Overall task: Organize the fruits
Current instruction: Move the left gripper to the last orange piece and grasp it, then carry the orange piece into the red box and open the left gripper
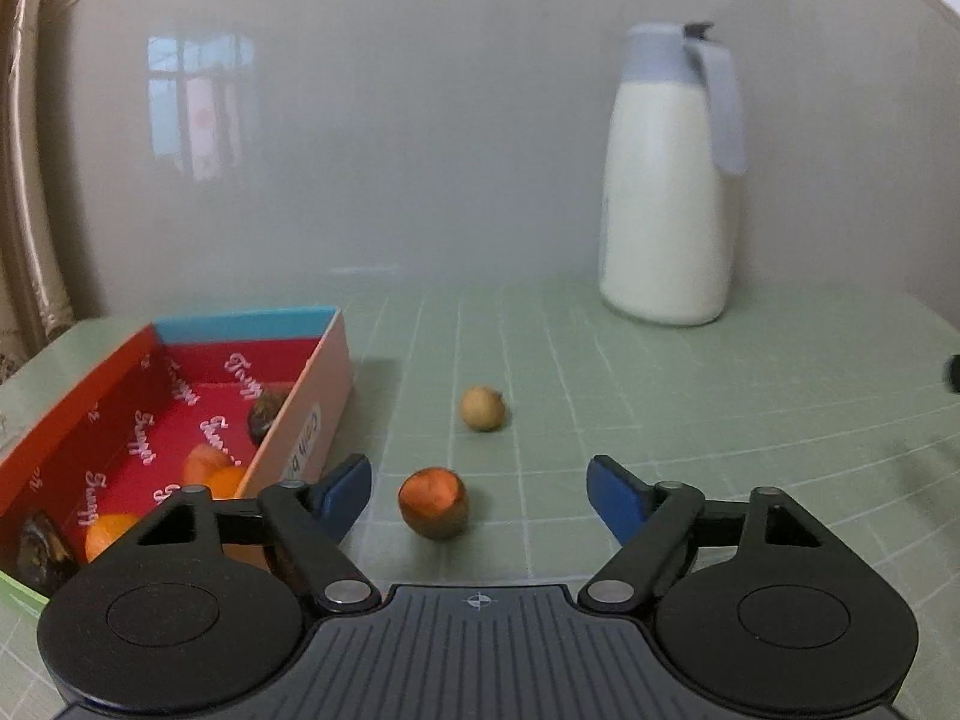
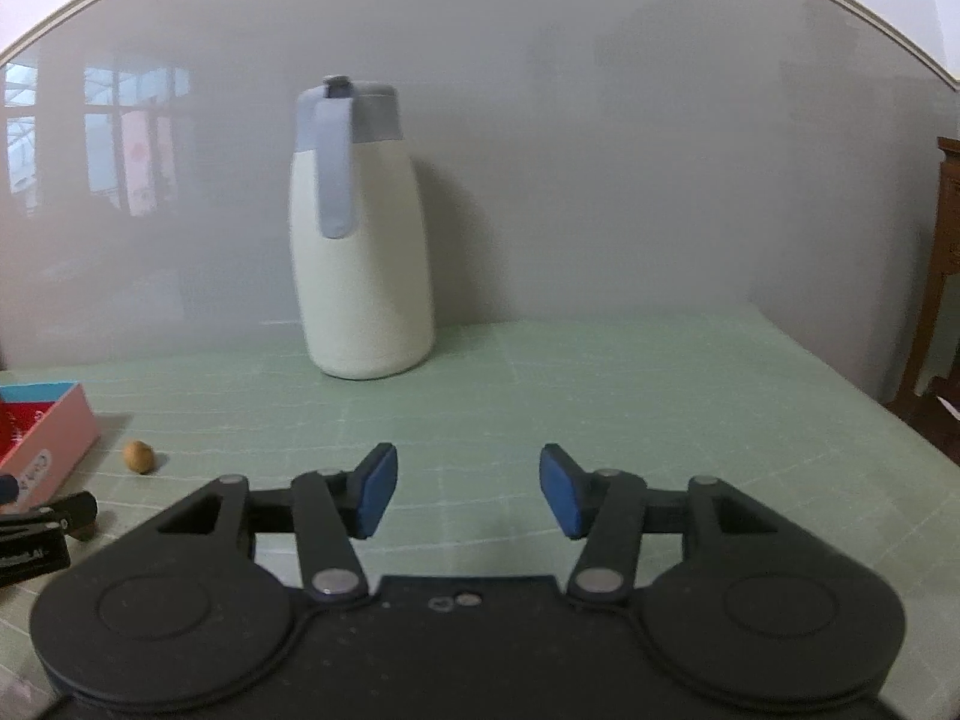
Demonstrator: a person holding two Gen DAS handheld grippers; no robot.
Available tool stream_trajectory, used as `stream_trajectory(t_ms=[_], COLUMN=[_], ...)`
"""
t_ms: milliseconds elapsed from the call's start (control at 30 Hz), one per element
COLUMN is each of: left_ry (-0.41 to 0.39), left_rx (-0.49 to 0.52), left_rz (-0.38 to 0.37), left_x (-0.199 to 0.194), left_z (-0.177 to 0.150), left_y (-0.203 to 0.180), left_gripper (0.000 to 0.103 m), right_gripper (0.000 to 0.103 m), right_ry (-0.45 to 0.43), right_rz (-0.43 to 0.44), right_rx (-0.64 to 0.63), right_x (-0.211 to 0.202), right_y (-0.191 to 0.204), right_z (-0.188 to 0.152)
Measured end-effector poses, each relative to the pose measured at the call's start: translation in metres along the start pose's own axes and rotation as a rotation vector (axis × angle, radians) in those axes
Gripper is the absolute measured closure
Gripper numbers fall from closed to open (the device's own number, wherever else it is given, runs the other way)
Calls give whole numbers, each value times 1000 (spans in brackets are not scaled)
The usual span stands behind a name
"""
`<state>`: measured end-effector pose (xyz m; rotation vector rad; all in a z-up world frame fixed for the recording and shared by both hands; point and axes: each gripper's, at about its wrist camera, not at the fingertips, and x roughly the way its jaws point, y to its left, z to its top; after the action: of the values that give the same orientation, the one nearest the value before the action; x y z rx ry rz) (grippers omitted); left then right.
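- Red box, left of the left gripper, holds orange fruits and dark fruits.
- Left gripper's jaws apart, half-peeled fruit between them.
- Right gripper apart, empty; white jug beyond it.

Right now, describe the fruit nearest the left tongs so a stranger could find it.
Start at the red box on the green mat. Right of its near corner, between the open left tongs, lies an orange, brown-bottomed fruit. The tan fruit beyond is smaller and paler.
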<state>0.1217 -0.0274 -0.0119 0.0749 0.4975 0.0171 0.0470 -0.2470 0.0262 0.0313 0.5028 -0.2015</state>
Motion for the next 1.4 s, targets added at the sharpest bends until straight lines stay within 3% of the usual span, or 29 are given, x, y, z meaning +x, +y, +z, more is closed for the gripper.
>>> stream_trajectory(t_ms=[267, 700, 733, 800, 867, 1100, 1400], left_ry=[69, 98, 104, 117, 120, 116, 47], left_rx=[-57, -107, -108, -113, -116, -111, -81], left_rz=[15, -2, 2, 6, 8, -14, -57], left_x=[21, 40, 41, 42, 43, 39, 7], left_z=[-3, -4, -3, -4, -4, -3, 6], left_y=[4, 2, 2, 3, 4, 5, 2], left_gripper=[34, 37, 39, 63, 73, 73, 73], right_gripper=[50, 46, 46, 45, 45, 44, 44], right_ry=[4, 22, 23, 25, 28, 23, 19], right_rz=[-49, -117, -121, -123, -121, -115, -86], right_rx=[36, 65, 66, 70, 75, 77, 89], right_x=[3, 12, 12, 13, 14, 12, 8], right_y=[-22, -46, -47, -49, -49, -47, -37], right_z=[-1, -5, -5, -6, -6, -4, 0])
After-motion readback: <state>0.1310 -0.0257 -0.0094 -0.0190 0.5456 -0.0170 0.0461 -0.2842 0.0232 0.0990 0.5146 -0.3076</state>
